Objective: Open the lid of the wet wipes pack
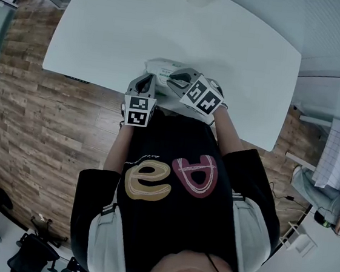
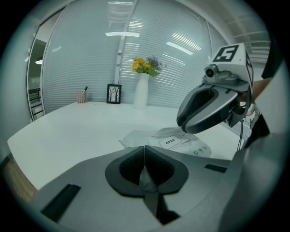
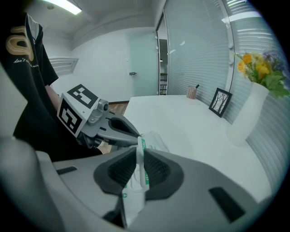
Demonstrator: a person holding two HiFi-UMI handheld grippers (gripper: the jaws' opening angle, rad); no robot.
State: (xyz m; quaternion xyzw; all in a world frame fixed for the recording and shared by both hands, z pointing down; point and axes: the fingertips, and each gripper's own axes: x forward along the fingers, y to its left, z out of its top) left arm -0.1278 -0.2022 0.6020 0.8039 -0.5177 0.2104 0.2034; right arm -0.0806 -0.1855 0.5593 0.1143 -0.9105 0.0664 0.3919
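The wet wipes pack (image 1: 164, 69) lies near the front edge of the white table (image 1: 108, 34). In the left gripper view its white "OPEN" label (image 2: 170, 142) lies flat on top. My left gripper (image 2: 144, 149) is shut at the pack's near end, with a thin grey strip of film pinched between its pads. My right gripper (image 3: 138, 146) is shut on a thin white sheet of the pack with green print (image 3: 141, 167), which stands edgewise between its pads. In the head view the left gripper (image 1: 144, 85) and the right gripper (image 1: 176, 81) meet at the pack.
A white vase of flowers (image 2: 141, 90), a small framed picture (image 2: 114, 94) and a pen cup (image 2: 81, 96) stand at the table's far side. Wooden floor (image 1: 43, 124) lies left of the table. The person's body is close behind both grippers.
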